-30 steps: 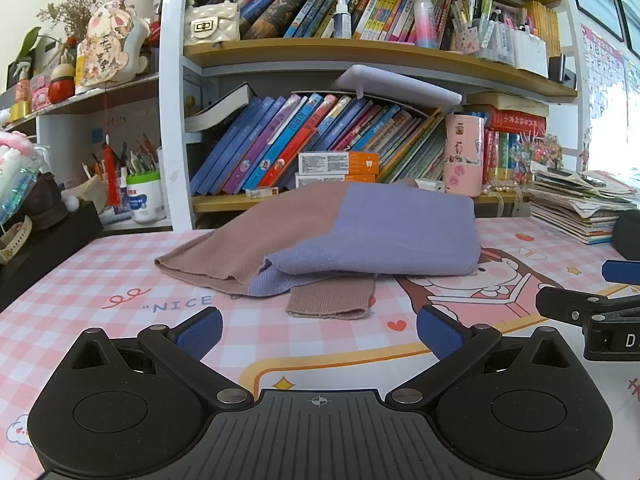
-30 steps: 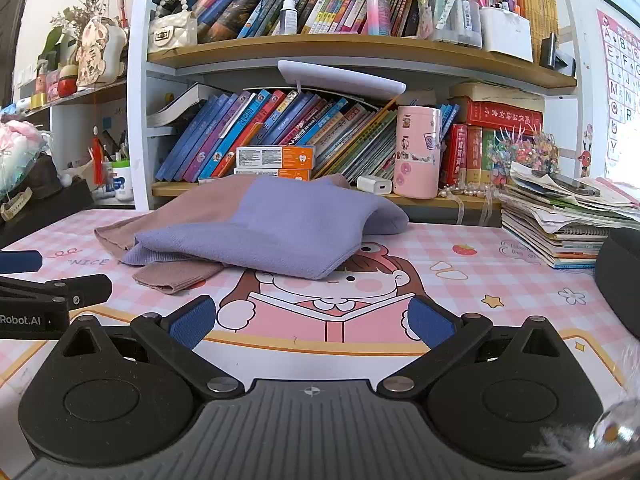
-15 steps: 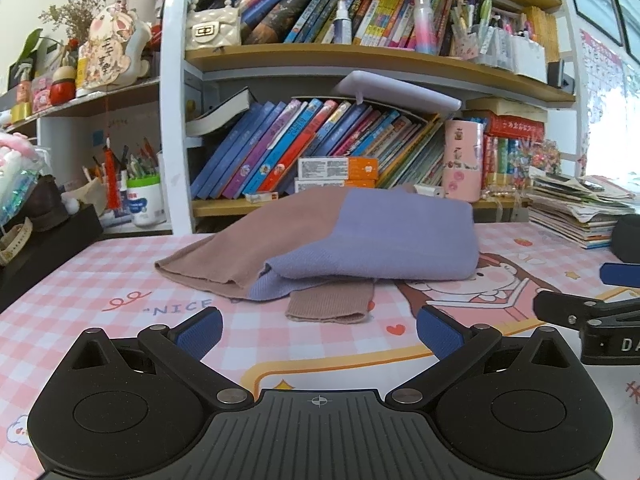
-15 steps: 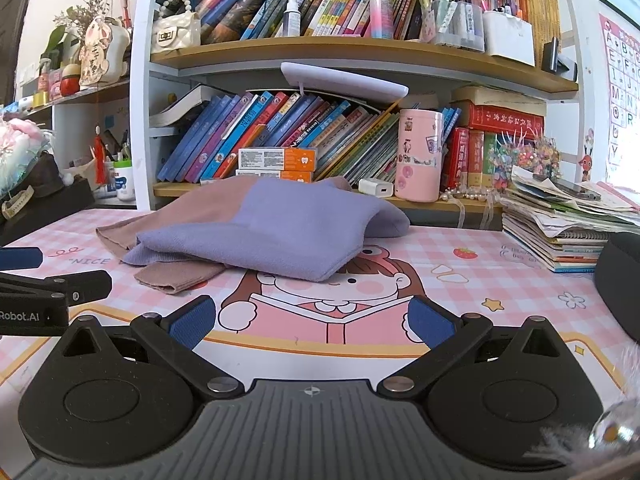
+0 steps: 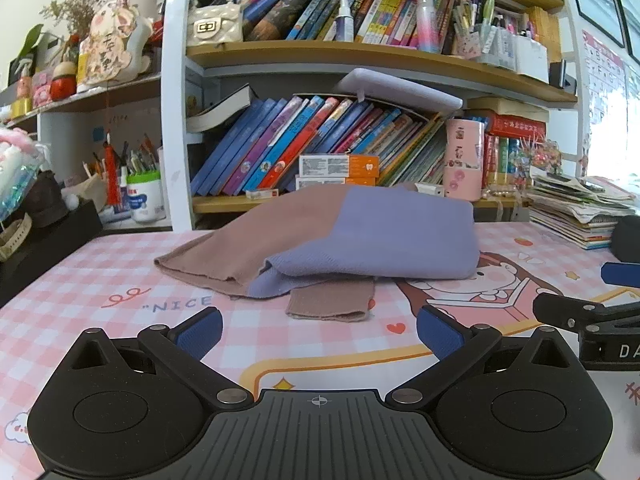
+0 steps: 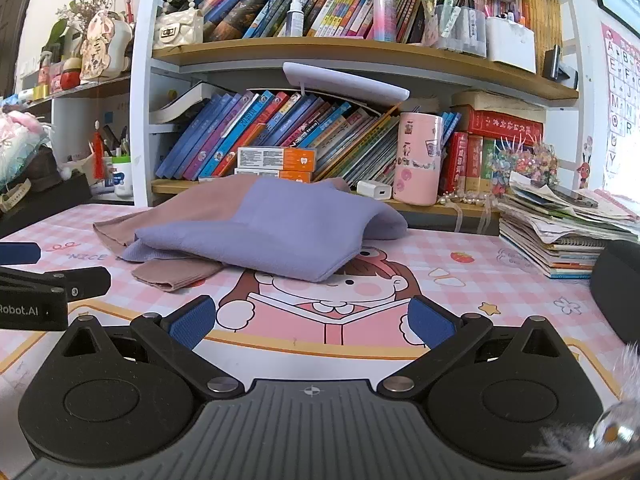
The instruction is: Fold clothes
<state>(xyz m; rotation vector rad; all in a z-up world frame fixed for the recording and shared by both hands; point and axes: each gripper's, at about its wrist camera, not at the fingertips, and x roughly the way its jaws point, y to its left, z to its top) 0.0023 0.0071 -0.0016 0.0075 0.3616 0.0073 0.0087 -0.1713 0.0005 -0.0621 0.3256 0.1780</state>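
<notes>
A folded garment, half lavender and half brown (image 5: pixel 360 236), lies on the pink checked table mat (image 5: pixel 120 280), with a brown cuff (image 5: pixel 330 302) sticking out at its front. It also shows in the right wrist view (image 6: pixel 272 232). My left gripper (image 5: pixel 318 330) is open and empty, a short way in front of the cuff. My right gripper (image 6: pixel 312 320) is open and empty, in front of the garment's right part. Each gripper shows at the edge of the other's view.
A bookshelf (image 5: pixel 360 56) full of books stands behind the table. A pink cup (image 6: pixel 418 158) and a white charger (image 6: pixel 374 189) sit on its low shelf. A stack of books and papers (image 6: pixel 560 232) lies at the right, a dark object (image 6: pixel 618 284) beside it.
Both grippers have shifted very slightly; the garment looks a little lower and closer in view. Nothing was grasped or released.
</notes>
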